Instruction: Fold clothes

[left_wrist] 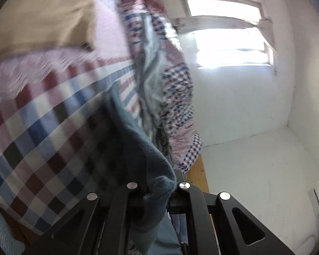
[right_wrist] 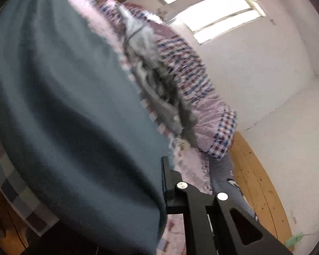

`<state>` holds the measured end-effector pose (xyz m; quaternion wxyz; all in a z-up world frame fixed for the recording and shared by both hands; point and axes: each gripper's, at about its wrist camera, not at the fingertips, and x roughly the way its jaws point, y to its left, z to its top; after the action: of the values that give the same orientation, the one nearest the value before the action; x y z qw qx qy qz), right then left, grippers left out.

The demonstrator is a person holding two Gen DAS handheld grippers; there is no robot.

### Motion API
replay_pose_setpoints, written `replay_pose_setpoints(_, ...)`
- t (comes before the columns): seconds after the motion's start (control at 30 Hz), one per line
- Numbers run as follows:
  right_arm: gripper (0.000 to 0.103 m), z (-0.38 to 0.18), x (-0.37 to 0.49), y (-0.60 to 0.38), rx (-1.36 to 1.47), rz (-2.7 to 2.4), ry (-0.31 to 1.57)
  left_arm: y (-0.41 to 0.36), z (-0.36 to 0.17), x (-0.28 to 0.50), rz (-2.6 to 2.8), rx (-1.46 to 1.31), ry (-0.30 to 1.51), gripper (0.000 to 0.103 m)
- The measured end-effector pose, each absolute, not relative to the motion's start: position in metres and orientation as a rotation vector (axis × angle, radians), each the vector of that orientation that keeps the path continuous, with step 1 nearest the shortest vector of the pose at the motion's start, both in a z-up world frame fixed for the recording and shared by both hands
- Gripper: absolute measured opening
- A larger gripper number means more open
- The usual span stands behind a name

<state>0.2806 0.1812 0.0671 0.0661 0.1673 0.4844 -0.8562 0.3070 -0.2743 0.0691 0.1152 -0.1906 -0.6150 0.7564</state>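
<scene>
Left wrist view is tilted and motion-blurred: the left gripper (left_wrist: 157, 193) sits at the bottom edge, its two black fingers closed together on a bunched corner of a teal-blue garment (left_wrist: 138, 148). The cloth rises from the jaws and trails up and to the left across a checked bedsheet (left_wrist: 42, 131) in red, blue and white squares. A pink lacy cloth (left_wrist: 32, 72) lies further up the bed, with a tan fabric (left_wrist: 44, 14) above it. A rumpled checked quilt (left_wrist: 176, 89) is heaped along the far side of the bed, with pale grey clothing (left_wrist: 153, 63) crumpled against it. Behind are a white wall (left_wrist: 255, 110) and a bright window (left_wrist: 225, 40).

Right wrist view: the right gripper (right_wrist: 165, 191) also points up and forward from the bottom edge. Only its right-hand black finger (right_wrist: 180, 187) is visible; the teal-blue garment (right_wrist: 63, 106) drapes over the other side and fills the left half of the frame, so I cannot tell how wide the jaws stand or whether they grip it. A wooden bed rail (right_wrist: 257, 180) runs along the wall.
</scene>
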Motion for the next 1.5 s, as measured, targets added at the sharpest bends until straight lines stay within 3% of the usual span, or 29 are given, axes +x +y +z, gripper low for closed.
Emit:
replay_pose_setpoints(0.47,0.004,0.227,0.343,0.193,0.307,-2.677,1.420,-0.270,0.206,0.370,2.197,-0.179,-1.607,0.007)
replay_pose_setpoints(0.6,0.005,0.257,0.342,0.197,0.356,-2.695,1.403,-0.273,0.214,0.369,2.203,-0.223,-1.620,0.007)
replay_pose_setpoints(0.93,0.005,0.194,0.252,0.174,0.601,-2.566,1.376,-0.279,0.148,0.283,2.241,-0.509,-1.744,0.007)
replay_pose_setpoints(1.2,0.006,0.138,0.141,0.157,0.822,-2.393,1.428,-0.287,0.111,0.166,2.312,-0.811,-1.799,0.008)
replay_pose_setpoints(1.23,0.009,0.128,0.124,0.155,0.865,-2.356,1.448,-0.289,0.103,0.151,2.298,-0.866,-1.814,0.009)
replay_pose_setpoints(1.27,0.023,0.118,0.106,0.152,0.908,-2.319,1.467,-0.295,0.086,0.126,2.272,-0.951,-1.853,0.010)
replay_pose_setpoints(1.3,0.048,0.108,0.089,0.149,0.949,-2.281,1.486,-0.300,0.074,0.113,2.266,-0.997,-1.889,0.011)
replay_pose_setpoints(1.37,0.071,0.089,0.054,0.143,1.031,-2.202,1.521,-0.314,0.052,0.092,2.252,-1.081,-1.997,0.011)
replay_pose_setpoints(1.4,0.074,0.079,0.036,0.141,1.072,-2.162,1.537,-0.319,0.050,0.091,2.241,-1.058,-2.046,0.012)
replay_pose_setpoints(1.43,0.076,0.072,0.022,0.138,1.104,-2.129,1.550,-0.324,0.047,0.090,2.229,-1.033,-2.096,0.021)
replay_pose_setpoints(1.47,0.083,0.072,0.014,0.138,1.121,-2.132,1.543,-0.329,0.055,0.091,2.256,-0.955,-2.092,0.038)
replay_pose_setpoints(1.5,0.086,0.076,0.008,0.139,1.129,-2.166,1.515,-0.330,0.064,0.093,2.313,-0.919,-2.038,0.046)
